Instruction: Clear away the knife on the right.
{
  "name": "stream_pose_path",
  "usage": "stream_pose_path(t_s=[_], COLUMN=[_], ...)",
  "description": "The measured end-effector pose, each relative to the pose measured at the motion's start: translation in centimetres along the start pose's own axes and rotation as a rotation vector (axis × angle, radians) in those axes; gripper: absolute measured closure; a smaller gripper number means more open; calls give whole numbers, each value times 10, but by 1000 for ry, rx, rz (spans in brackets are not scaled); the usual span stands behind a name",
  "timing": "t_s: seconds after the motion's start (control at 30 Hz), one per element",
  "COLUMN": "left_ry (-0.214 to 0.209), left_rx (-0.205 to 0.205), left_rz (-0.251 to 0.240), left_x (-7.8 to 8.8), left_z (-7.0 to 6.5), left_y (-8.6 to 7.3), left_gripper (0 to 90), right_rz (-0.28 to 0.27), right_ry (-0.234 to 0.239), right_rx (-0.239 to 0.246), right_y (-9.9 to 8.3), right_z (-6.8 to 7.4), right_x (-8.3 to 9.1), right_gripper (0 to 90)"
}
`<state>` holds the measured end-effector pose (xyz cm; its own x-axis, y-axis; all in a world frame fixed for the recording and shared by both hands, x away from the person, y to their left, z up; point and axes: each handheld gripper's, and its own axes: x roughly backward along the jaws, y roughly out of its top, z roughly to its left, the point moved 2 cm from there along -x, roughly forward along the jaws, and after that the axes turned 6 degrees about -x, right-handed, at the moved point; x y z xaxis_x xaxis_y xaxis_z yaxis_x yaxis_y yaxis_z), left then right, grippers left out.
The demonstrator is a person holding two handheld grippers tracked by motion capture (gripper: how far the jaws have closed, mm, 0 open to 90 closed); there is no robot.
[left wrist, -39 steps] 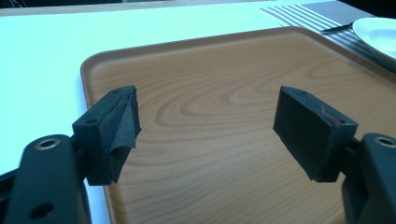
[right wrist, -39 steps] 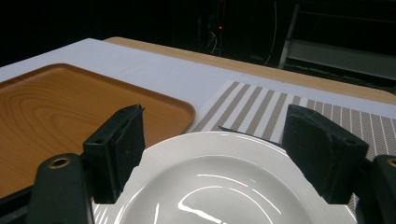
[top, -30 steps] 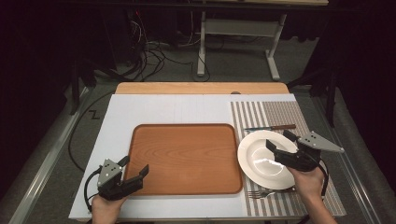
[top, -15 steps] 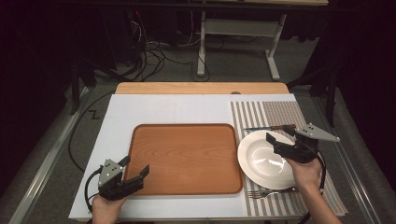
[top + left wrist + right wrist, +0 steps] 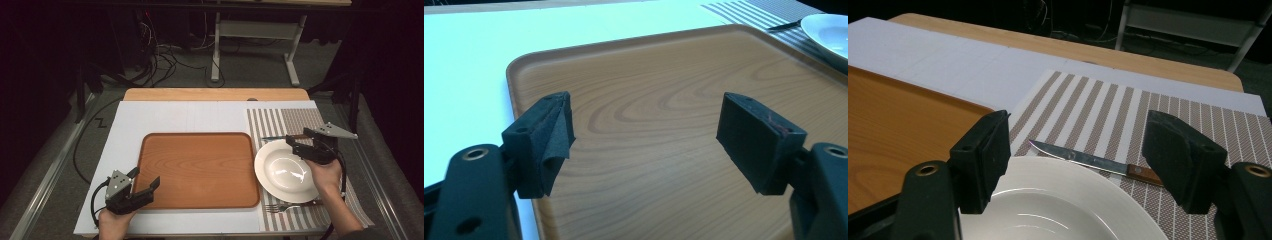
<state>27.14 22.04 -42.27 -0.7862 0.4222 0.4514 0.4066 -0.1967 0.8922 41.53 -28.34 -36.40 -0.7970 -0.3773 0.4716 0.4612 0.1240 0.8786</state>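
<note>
A white deep plate [image 5: 280, 172] sits on a striped placemat [image 5: 295, 117], to the right of an empty wooden tray [image 5: 200, 170]. Beyond the plate lies a knife [image 5: 275, 137] with a wooden handle. My right gripper [image 5: 298, 138] hovers over the plate's far rim, open, and its jaws have just been closing a little with nothing between them. In the right gripper view [image 5: 1078, 155] the knife [image 5: 1083, 159] lies just past the plate [image 5: 1058, 210]. My left gripper [image 5: 145, 177] rests open at the tray's near left corner, and its jaws [image 5: 644, 135] frame bare tray wood [image 5: 664, 75].
A fork [image 5: 287, 205] lies on the placemat in front of the plate. Tray and placemat rest on a white board [image 5: 175, 120] over a wooden tabletop [image 5: 215, 94]. Cables and a metal stand are on the dark floor beyond the table.
My right gripper has moved from over the plate's middle toward its far rim and the knife. Its jaws stand slightly narrower. The left gripper has not moved.
</note>
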Motion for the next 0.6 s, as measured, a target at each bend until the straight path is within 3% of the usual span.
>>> stream_pose_path(t_s=[0.17,0.4,0.6], left_ry=[1,3,0], left_rx=[0,1,-3], left_rz=[-2,-4,-2], left_x=[0,0,0], left_z=[0,0,0], left_y=[0,0,0], left_gripper=[237,240,241], right_rz=[41,164,227], right_ry=[-19,-79,-113], right_rx=[7,5,5], right_y=[5,14,17], right_z=[-3,-13,-20], right_x=[-7,-20,-29], right_gripper=[293,337,366])
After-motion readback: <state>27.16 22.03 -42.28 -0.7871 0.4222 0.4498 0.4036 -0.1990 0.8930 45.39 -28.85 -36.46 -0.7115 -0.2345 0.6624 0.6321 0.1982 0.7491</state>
